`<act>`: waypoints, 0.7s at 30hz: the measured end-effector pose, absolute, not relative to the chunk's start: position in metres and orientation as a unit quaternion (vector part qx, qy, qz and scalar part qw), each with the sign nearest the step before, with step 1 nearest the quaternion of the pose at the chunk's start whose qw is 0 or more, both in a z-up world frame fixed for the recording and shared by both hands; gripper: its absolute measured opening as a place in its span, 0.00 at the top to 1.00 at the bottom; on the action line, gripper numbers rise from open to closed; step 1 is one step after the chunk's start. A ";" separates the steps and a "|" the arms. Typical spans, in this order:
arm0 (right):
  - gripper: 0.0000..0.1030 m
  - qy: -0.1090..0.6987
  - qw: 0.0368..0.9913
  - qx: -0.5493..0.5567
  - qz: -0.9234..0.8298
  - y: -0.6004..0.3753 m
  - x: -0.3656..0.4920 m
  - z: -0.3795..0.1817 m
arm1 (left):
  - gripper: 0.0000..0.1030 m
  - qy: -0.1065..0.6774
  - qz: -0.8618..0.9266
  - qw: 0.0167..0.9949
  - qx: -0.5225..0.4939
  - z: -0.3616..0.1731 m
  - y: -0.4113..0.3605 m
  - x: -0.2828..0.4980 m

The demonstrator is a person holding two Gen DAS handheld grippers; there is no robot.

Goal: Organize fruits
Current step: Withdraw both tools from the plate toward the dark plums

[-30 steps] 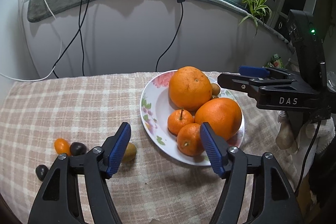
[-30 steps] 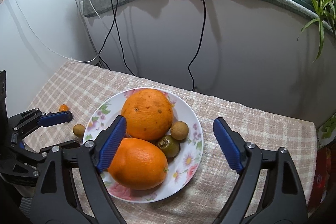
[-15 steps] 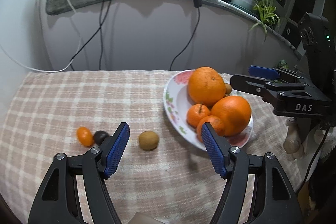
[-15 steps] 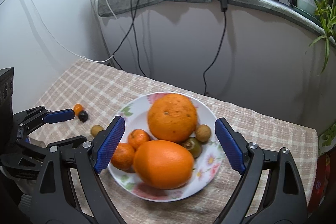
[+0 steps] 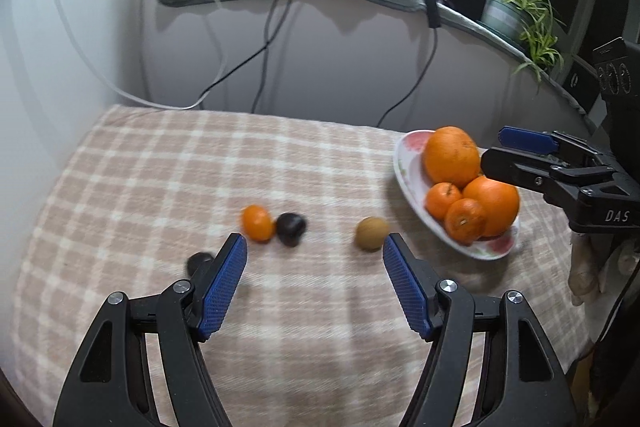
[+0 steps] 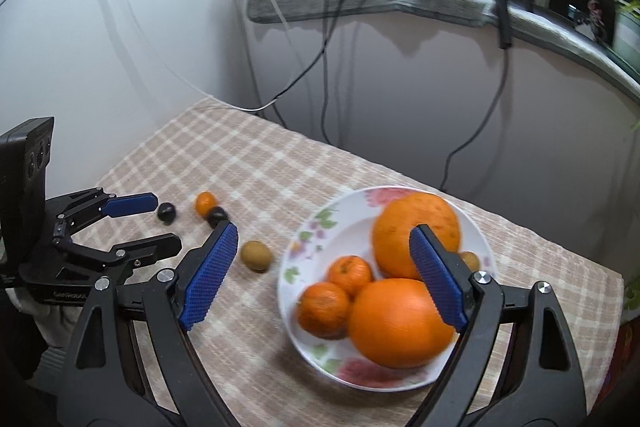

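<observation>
My left gripper [image 5: 314, 255] hovered with fingers spread and empty over the checked cloth [image 5: 160, 187]; my right gripper [image 6: 324, 247] was likewise spread wide and empty above the plate [image 6: 316, 227]. Four loose fruits lay on the cloth: a small brown fruit [image 5: 372, 233] nearest the plate, a small orange one [image 5: 257, 223] touching a dark one [image 5: 291, 228], another dark one [image 5: 199, 262] beyond. I judged them light, round, prone to rolling; grip across the middle, gently.

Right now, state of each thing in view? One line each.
Left gripper: open, empty.
Right gripper: open, empty, above the plate.
Plate: holds two big oranges, two small ones.
Kiwi: loose on the cloth.
Small orange fruit: on the cloth, beside a dark fruit.
</observation>
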State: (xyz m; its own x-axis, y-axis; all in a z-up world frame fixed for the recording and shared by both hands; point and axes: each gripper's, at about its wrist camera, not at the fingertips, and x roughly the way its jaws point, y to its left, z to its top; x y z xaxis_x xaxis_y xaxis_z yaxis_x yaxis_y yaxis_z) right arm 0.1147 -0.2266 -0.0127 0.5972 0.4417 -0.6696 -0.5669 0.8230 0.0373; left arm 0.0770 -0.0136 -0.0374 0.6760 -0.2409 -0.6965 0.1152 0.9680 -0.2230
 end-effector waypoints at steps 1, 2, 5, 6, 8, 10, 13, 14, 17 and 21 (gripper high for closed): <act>0.13 0.348 0.888 -0.092 0.287 -0.223 0.114 -0.013 | 0.32 0.391 -0.095 0.912 -0.081 -0.038 -0.010 0.075; 0.13 0.349 0.886 -0.093 0.290 -0.220 0.114 -0.014 | 0.33 0.392 -0.092 0.912 -0.081 -0.039 -0.007 0.074; 0.13 0.350 0.882 -0.101 0.299 -0.207 0.113 -0.016 | 0.33 0.393 -0.083 0.912 -0.083 -0.042 0.003 0.070; 0.13 0.351 0.880 -0.104 0.303 -0.202 0.113 -0.017 | 0.33 0.393 -0.081 0.912 -0.084 -0.042 0.005 0.070; 0.13 0.353 0.876 -0.108 0.309 -0.193 0.112 -0.019 | 0.33 0.394 -0.076 0.912 -0.086 -0.043 0.010 0.068; 0.13 0.355 0.874 -0.112 0.313 -0.186 0.112 -0.021 | 0.34 0.394 -0.073 0.912 -0.088 -0.045 0.016 0.066; 0.13 0.359 0.869 -0.118 0.319 -0.175 0.112 -0.025 | 0.35 0.396 -0.068 0.911 -0.091 -0.047 0.022 0.064; 0.13 0.361 0.867 -0.119 0.322 -0.172 0.112 -0.026 | 0.36 0.396 -0.067 0.911 -0.092 -0.048 0.024 0.063; 0.13 0.365 0.863 -0.124 0.327 -0.163 0.112 -0.031 | 0.37 0.397 -0.064 0.911 -0.094 -0.048 0.029 0.062; 0.13 0.371 0.858 -0.128 0.331 -0.154 0.112 -0.036 | 0.40 0.397 -0.061 0.911 -0.098 -0.050 0.035 0.060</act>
State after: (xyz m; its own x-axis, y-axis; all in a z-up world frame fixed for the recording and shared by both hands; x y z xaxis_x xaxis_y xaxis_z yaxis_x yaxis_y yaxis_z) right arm 0.1122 -0.1539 -0.0360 0.5058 0.4738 -0.7209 -0.6631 0.7480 0.0263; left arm 0.0604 0.0352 -0.0498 0.6780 -0.1884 -0.7105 0.0337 0.9735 -0.2260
